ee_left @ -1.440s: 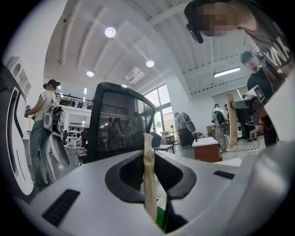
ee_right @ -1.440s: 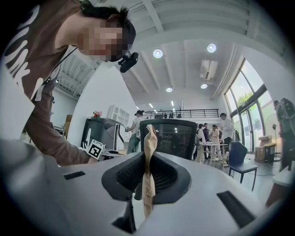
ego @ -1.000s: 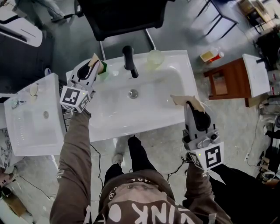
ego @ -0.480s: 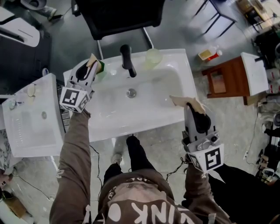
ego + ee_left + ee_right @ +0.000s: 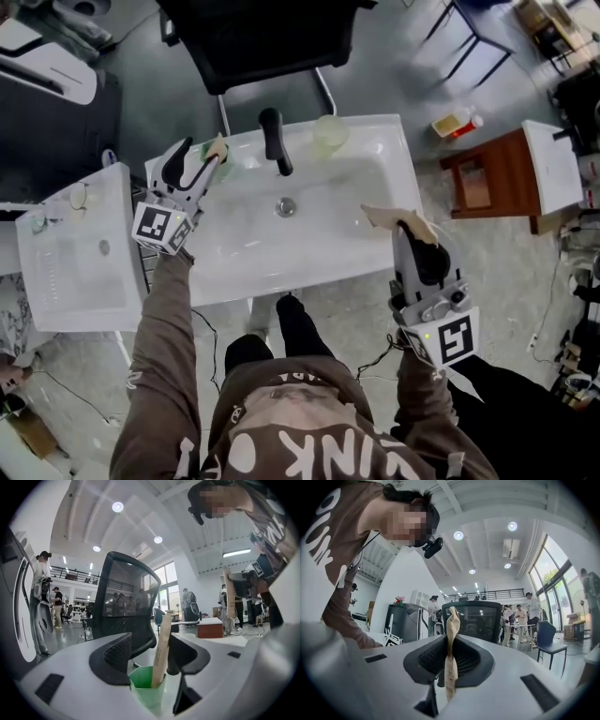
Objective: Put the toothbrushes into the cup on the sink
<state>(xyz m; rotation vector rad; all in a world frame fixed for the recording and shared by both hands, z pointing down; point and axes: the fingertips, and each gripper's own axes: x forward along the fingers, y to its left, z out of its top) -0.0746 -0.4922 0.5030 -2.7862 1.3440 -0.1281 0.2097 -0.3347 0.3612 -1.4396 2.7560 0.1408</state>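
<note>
Left tongs (image 5: 150, 641) are opening round the brush (image 5: 162, 634) in the corner cup (image 5: 145, 693); right tongs (image 5: 450, 654) are gripping a second brush (image 5: 451, 620) over the rim of the sink (image 5: 405, 159).

At the back left corner of the sink (image 5: 328, 253), the left gripper (image 5: 199, 161) is opening its jaws, with a green cup (image 5: 208, 150) between their tips and a toothbrush (image 5: 219, 146) standing in it. The right gripper (image 5: 406, 228) clamps a second toothbrush (image 5: 386, 217) over the sink's right rim. A black tap (image 5: 273, 141) stands at the back.
</note>
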